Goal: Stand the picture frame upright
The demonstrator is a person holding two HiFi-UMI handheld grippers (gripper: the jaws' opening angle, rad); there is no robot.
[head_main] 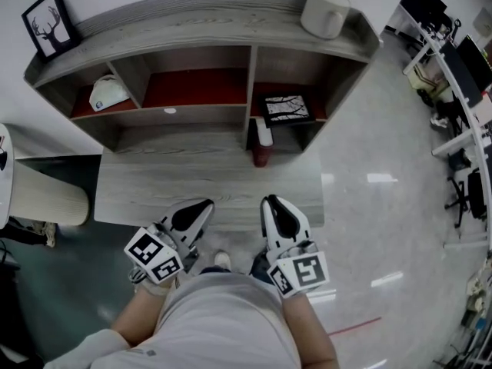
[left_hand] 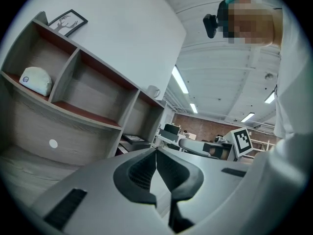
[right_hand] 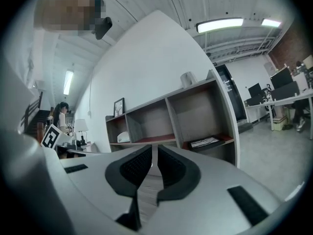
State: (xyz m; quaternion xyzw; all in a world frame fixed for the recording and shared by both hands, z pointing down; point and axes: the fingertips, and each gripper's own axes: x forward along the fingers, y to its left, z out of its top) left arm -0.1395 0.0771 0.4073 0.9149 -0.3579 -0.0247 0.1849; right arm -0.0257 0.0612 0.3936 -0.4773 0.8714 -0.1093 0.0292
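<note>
torso in a pale grey shirt (head_main: 223, 321) nearest, both forearms reaching forward. left gripper (head_main: 206, 204) with its tips over the tabletop's (head_main: 154, 187) near edge, left of the middle; fingers (left_hand: 142, 170) pressed together tip to tip, holding nothing. right gripper (head_main: 267, 201) beside it, over the same near edge, right of the middle; fingers (right_hand: 173, 168) drawn together as well, only a thin slit between them, nothing in it. both grippers apart from each other, pointing toward the shelf unit (head_main: 200, 21). small red-and-white thing (head_main: 263, 144) on the grey wood tabletop at its far edge, at the foot of the shelf unit's right divider; cannot tell what kind. behind that, three open compartments in a row. picture frame (head_main: 287, 108) lying flat, face up, on the red floor of the right compartment, well apart from both grippers. white cap-like thing (head_main: 108, 93) in the left compartment. on the shelf unit's top board: second frame with a deer print (head_main: 49, 23) upright at the left end against the wall, white mug (head_main: 324, 12) near the right end.
</note>
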